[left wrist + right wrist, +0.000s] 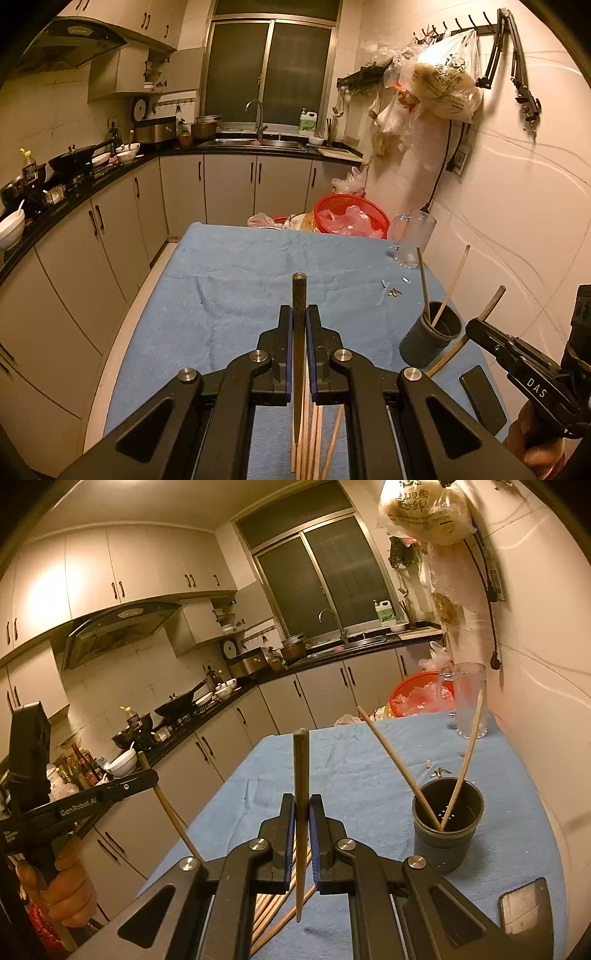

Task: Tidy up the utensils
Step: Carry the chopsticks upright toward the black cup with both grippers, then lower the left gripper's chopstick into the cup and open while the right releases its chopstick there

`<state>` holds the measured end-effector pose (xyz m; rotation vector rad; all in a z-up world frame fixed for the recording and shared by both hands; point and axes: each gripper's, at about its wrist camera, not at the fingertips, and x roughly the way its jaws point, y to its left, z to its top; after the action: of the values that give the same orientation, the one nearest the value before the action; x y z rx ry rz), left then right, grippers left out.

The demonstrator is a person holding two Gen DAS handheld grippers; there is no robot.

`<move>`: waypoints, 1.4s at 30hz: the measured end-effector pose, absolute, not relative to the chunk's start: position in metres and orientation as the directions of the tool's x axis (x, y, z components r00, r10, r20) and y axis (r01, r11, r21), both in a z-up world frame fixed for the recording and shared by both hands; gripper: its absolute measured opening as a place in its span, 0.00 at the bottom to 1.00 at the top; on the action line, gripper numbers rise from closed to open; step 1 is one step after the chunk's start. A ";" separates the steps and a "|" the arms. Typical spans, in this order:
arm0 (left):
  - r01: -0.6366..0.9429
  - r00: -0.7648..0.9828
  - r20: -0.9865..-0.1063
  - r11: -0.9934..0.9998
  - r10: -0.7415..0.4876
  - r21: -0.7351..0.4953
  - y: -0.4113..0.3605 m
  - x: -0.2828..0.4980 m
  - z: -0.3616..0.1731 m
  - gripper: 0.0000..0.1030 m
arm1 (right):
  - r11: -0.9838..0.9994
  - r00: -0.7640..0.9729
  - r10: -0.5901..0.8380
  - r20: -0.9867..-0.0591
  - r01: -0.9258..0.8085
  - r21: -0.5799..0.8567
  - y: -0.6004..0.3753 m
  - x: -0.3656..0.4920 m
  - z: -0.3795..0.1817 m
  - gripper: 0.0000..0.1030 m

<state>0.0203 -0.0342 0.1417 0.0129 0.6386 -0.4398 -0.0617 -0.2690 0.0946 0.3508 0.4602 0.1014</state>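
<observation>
The left gripper is clamping a single chopstick between its blue-padded fingers, the stick standing nearly upright with its blunt end above the fingertips and its tapered tip hanging below them. Directly beneath that gripper, a loose bundle of chopsticks is lying on the blue cloth that is covering the table. The right gripper is likewise pinching one chopstick upright, thick end up, above more of the loose sticks. Ahead and to the right of both tools, a dark cylindrical holder is standing on the cloth with two chopsticks leaning in it, crossing at the bottom and spreading apart at the top. Just right of the right gripper's base, a phone is lying flat on the cloth. Farther ahead, beyond the holder, a clear glass mug is standing near the wall, with a red basket behind it at the far end of the table. In the left wrist view the right tool's side is showing the letters "DAS"; in the right wrist view the left tool is reading "GenRobot.AI". A plastic bag hanging from the wall hooks is carrying green printed Chinese characters, too blurred to read fully.
</observation>
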 end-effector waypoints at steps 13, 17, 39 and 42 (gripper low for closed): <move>0.493 0.656 -0.576 0.854 -0.489 -0.163 -0.067 0.019 0.167 0.07 | 0.925 0.921 0.102 -0.375 0.051 0.377 -0.308 -0.078 0.115 0.08; 0.531 0.636 -0.575 0.833 -0.515 -0.159 -0.092 0.019 0.176 0.07 | 0.921 0.934 0.066 -0.351 0.079 0.382 -0.327 -0.086 0.126 0.08; 0.646 0.618 -0.480 0.750 -0.623 -0.142 -0.194 0.019 0.244 0.07 | 0.918 0.973 -0.037 -0.229 0.124 0.378 -0.395 -0.096 0.184 0.08; 0.654 0.610 -0.478 0.742 -0.632 -0.148 -0.211 0.027 0.247 0.07 | 0.916 0.974 -0.042 -0.223 0.126 0.380 -0.404 -0.088 0.188 0.08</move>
<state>0.0269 -0.2108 0.2466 0.0428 0.5351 -0.7425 -0.0876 -0.4040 0.1879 0.4035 0.2136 -0.0870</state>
